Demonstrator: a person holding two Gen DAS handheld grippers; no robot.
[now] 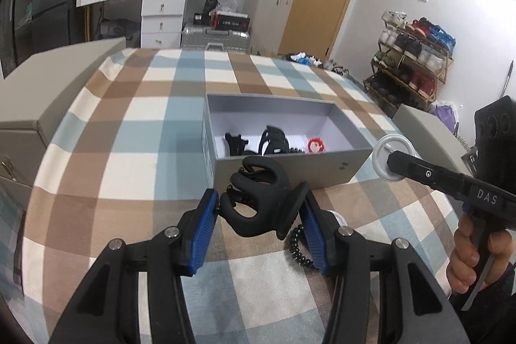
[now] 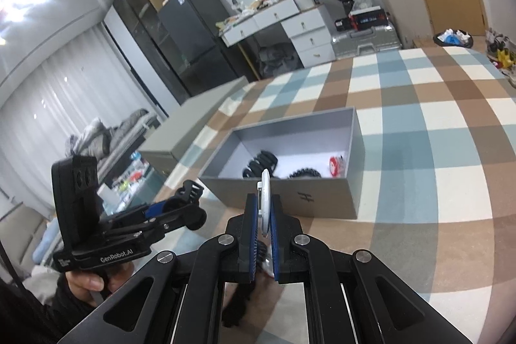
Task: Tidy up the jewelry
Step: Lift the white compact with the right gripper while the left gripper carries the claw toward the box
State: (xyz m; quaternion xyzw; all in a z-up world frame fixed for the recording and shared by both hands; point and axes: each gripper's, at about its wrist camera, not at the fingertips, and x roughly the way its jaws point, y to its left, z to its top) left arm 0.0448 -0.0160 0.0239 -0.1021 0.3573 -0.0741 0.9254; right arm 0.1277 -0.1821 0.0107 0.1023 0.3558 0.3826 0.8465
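Note:
My left gripper (image 1: 261,208) is shut on a large black hair claw (image 1: 262,199), held just above the checked cloth in front of the grey box (image 1: 290,173). That claw (image 2: 190,189) and gripper (image 2: 180,208) also show in the right wrist view, at the left. My right gripper (image 2: 264,208) is shut on a flat white ring (image 2: 265,199), held edge-on before the box (image 2: 290,199); from the left wrist view the ring (image 1: 391,157) appears as a round hoop. Inside the box lie black hair clips (image 1: 272,141), a black beaded band (image 2: 304,173) and a small red piece (image 1: 316,145).
A black beaded band (image 1: 298,247) lies on the cloth under my left gripper. A beige lidded case (image 1: 38,105) stands at the table's left, another beige piece (image 1: 429,131) at the right. A person's hands (image 1: 467,250) hold both tools. Behind are drawers, a suitcase and a shoe rack.

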